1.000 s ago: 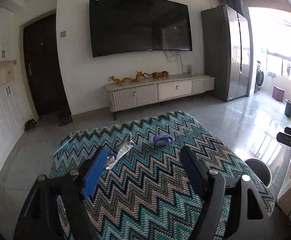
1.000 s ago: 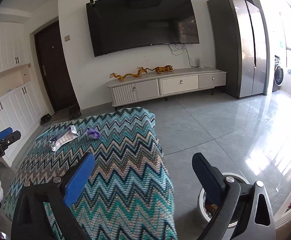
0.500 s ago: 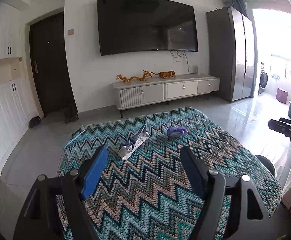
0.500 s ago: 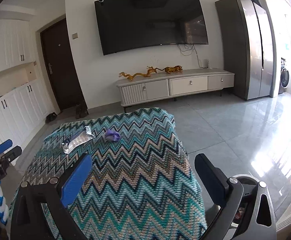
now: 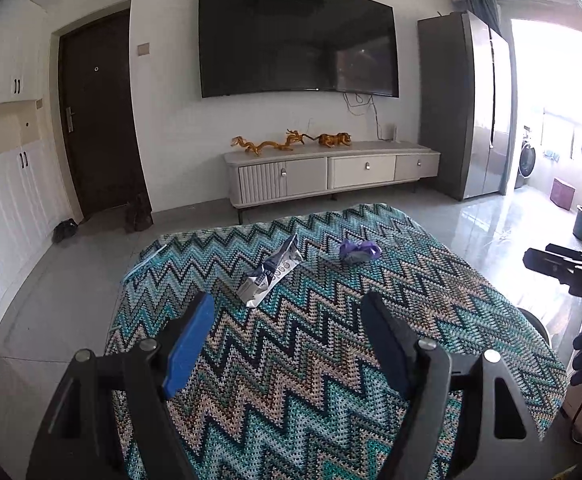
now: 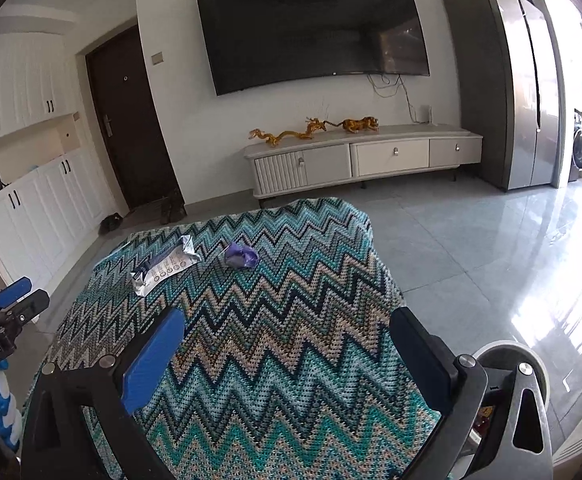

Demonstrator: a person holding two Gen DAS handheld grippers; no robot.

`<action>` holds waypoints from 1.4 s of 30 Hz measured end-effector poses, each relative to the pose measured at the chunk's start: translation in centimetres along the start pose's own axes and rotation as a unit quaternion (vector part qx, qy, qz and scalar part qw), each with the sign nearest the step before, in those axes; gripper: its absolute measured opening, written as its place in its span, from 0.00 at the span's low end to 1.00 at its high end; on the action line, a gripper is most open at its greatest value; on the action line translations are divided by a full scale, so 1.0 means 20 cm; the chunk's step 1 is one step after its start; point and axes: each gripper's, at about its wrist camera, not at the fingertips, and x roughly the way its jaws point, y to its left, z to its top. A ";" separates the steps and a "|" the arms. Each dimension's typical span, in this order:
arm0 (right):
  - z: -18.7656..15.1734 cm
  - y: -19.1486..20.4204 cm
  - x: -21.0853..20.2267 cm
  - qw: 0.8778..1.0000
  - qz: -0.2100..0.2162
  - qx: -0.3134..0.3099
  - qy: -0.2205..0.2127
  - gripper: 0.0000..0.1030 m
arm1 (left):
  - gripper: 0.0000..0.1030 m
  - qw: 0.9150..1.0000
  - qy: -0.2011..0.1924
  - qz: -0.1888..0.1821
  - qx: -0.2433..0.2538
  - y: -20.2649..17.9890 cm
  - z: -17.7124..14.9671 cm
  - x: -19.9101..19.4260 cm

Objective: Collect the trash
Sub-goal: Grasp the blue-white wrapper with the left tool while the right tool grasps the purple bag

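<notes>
A flattened silver wrapper [image 5: 270, 276] with dark print is seen lying on the far half of the worktop [image 5: 331, 360], which is covered by a blue and tan zigzag cloth. Just beside it, toward the right in both views, a crumpled purple scrap [image 5: 358, 251] is set on the same cloth; the two pieces are near each other but apart. Nothing else is seen on the cloth.

The left gripper [image 5: 287, 344] is held over the near edge of the worktop, its jaws spread apart with nothing between them, well short of the wrapper. The right gripper [image 6: 287, 356] is held likewise over the near right part of the worktop, jaws apart and empty. A round white bin [image 6: 531, 360] is seen on the tiled floor just beside the worktop's right side, partly hidden behind the right gripper.

Beyond the worktop, a low cabinet [image 5: 331, 172] is placed against the wall under a large dark television [image 5: 295, 40].
</notes>
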 end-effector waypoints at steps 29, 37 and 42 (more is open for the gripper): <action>0.04 0.08 0.77 0.982 0.098 -0.072 0.143 0.99 | 0.72 0.992 0.120 -0.044 0.020 0.17 0.07 0.79; 0.22 0.15 1.11 0.974 0.117 -0.131 0.139 0.97 | 0.72 0.985 0.153 -0.028 0.069 0.09 0.17 1.13; 0.27 0.19 1.30 0.970 0.129 -0.147 0.143 0.84 | 0.71 0.983 0.174 -0.020 0.058 0.08 0.16 1.28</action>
